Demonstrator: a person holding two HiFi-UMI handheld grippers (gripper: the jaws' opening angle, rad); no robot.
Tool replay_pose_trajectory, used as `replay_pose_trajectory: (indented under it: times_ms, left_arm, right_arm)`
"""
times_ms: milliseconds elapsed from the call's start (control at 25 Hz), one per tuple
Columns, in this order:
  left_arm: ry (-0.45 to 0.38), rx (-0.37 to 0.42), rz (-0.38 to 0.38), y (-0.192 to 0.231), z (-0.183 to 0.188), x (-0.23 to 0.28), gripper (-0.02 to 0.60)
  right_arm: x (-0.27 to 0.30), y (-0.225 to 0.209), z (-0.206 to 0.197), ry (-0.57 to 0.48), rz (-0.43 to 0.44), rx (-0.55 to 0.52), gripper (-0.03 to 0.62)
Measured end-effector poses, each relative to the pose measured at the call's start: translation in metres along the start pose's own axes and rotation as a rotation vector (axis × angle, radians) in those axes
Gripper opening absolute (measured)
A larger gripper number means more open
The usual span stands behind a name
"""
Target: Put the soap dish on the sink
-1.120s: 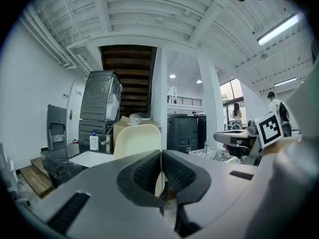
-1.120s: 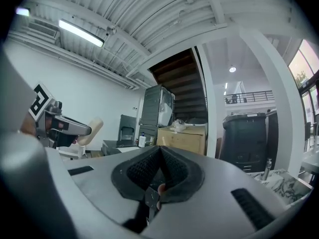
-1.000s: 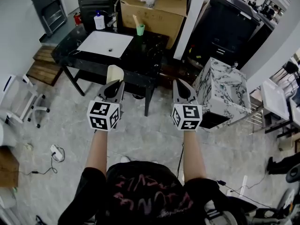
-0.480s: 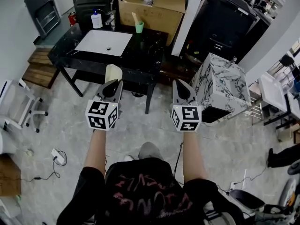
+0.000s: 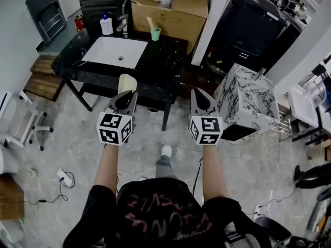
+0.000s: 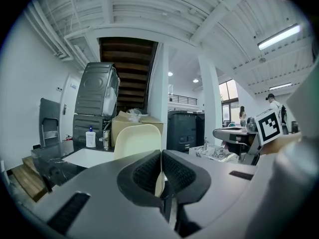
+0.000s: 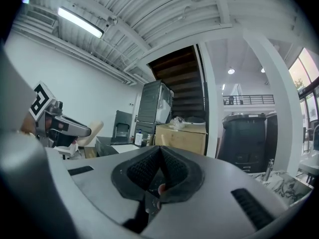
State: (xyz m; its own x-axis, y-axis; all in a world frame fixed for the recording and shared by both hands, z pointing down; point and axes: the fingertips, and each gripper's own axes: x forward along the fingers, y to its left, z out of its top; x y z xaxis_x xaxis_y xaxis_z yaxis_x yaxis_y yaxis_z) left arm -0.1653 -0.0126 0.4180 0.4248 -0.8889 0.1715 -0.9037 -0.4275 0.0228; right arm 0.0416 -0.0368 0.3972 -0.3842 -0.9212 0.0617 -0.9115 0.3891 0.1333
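the left gripper (image 5: 125,95) sits left of centre in the head view. its jaws are pinched together on the lower edge of the cream soap dish (image 5: 127,81), which stands up on edge above the tips. in the left gripper view the dish (image 6: 137,141) rises as a pale rounded panel just beyond the ribbed pads (image 6: 147,173), and a thin sliver of it is clamped in the seam between them.

the right gripper (image 5: 200,95) is level with the left one, right of centre, and well apart from it. in its own view the gripper's (image 7: 159,151) jaws meet at the tips with no object between them.

the sink (image 5: 111,53), a white rectangular basin, is set into the black table (image 5: 163,61) in the upper left of the head view. the dish is not on the sink. it is held in the air and, in the picture, overlaps the table's near edge below the basin.

a soap bottle (image 5: 107,24) stands at the far side of the sink. a green cup (image 5: 155,33) stands just right of the bottle, in front of a cardboard box (image 5: 173,6). a marble-patterned cabinet (image 5: 243,99) is at centre right.
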Motion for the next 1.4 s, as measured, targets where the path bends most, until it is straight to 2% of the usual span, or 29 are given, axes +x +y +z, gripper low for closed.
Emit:
replay_pose_trajectory:
  times_ms: [320,520,720,880,1400]
  left_arm:
    - [0.028,-0.001,0.024,0.034,0.002,0.074,0.026]
    - [0.055,0.01,0.025,0.046,0.0,0.127,0.025]
    - [0.081,0.015,0.047,0.061,0.002,0.177,0.025]
    - [0.099,0.02,0.058,0.062,0.006,0.216,0.025]
    - [0.094,0.009,0.087,0.075,0.033,0.281,0.026]
  right_arm:
    - [0.081,-0.034,-0.008,0.005,0.025,0.005,0.014]
    - [0.131,-0.061,-0.016,0.004,0.04,0.024,0.014]
    - [0.177,-0.09,-0.027,0.014,0.057,-0.002,0.014]
    - [0.209,-0.117,-0.029,0.008,0.074,0.028,0.014]
    - [0.27,-0.16,-0.015,0.007,0.105,0.028,0.014]
